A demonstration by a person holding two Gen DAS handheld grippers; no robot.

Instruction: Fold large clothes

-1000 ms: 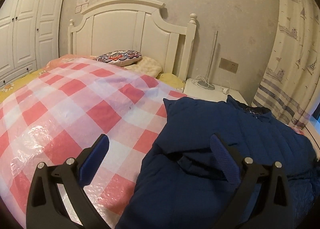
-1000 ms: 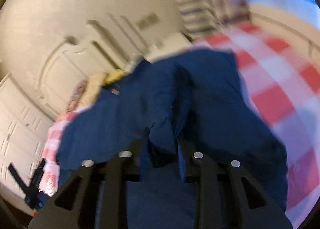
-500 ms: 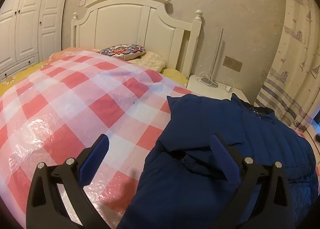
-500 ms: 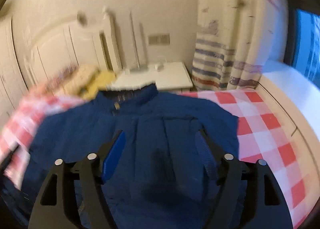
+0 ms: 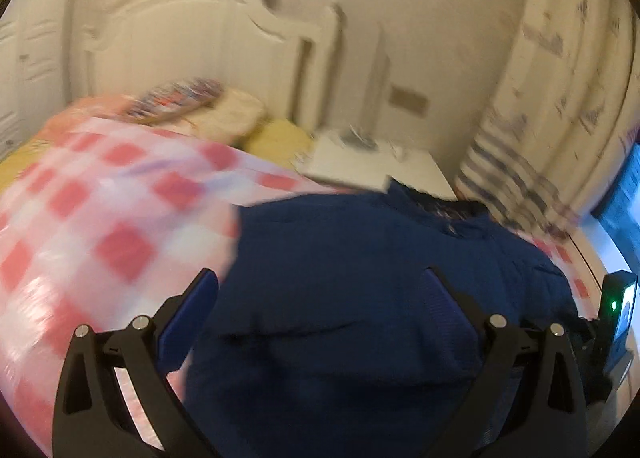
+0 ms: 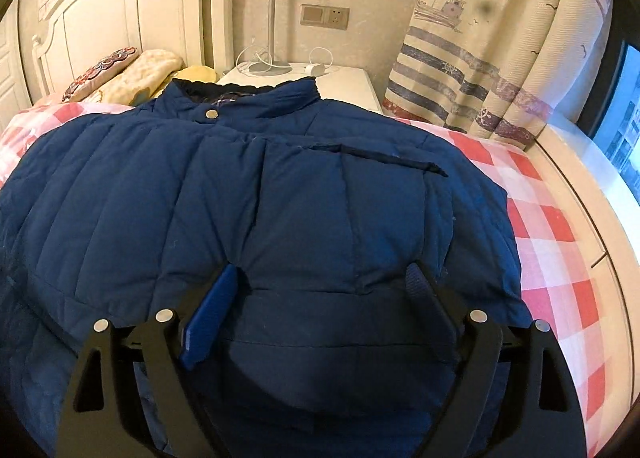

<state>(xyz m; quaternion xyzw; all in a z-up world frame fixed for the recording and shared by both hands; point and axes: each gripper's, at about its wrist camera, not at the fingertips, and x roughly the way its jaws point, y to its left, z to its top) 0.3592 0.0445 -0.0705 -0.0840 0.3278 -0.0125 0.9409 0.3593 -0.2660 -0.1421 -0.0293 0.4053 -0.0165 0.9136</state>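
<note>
One navy padded jacket (image 6: 256, 193) lies spread on the bed (image 6: 552, 242), collar toward the headboard (image 6: 120, 5). It looks bulky, soft and springy; best pinched at hem or sleeve edges. Two grippers: left gripper (image 5: 320, 298) spread and empty, right gripper (image 6: 320, 290) just opened, jacket underneath, unpinched.
</note>
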